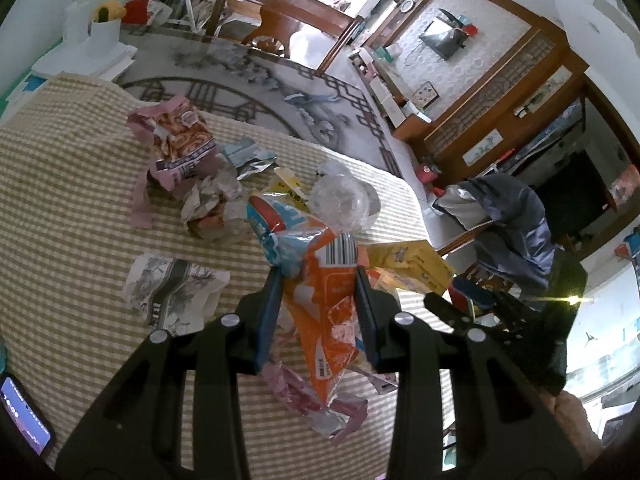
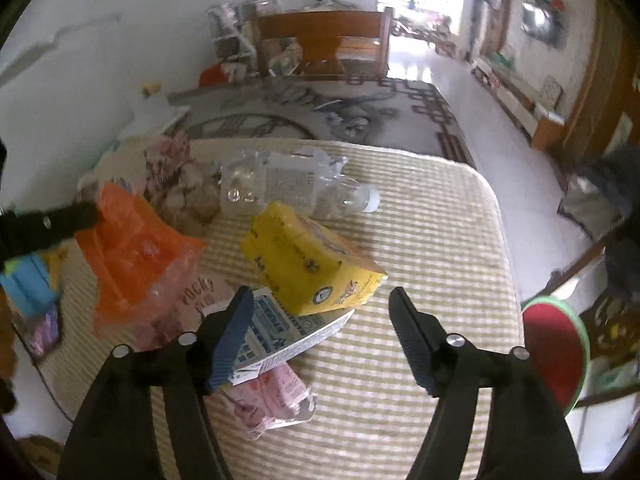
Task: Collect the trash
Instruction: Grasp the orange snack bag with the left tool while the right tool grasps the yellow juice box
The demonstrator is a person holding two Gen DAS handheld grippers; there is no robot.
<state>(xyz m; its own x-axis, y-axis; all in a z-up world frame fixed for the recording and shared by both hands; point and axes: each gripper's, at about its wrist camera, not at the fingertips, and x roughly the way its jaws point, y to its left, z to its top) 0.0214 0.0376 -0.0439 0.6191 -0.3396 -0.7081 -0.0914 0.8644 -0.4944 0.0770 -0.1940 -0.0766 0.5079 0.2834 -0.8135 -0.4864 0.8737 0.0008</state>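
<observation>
Clamping an orange wrapper (image 1: 324, 304) at frame centre, the left claw (image 1: 316, 308) has 1 piece; the right claw (image 2: 320, 328) gapes empty over the yellow packet (image 2: 308, 264). Most litter remains strewn across the checked worktop (image 1: 60, 200).

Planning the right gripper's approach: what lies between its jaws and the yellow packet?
Right wrist view: a white printed carton lies between the right gripper and the yellow packet, partly under it.

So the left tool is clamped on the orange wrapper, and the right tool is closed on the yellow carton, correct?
Not quite. The left tool does clamp the orange wrapper, but the right tool is open: the right wrist view shows its fingers spread wide, with the yellow carton lying ungripped on the mat.
</observation>
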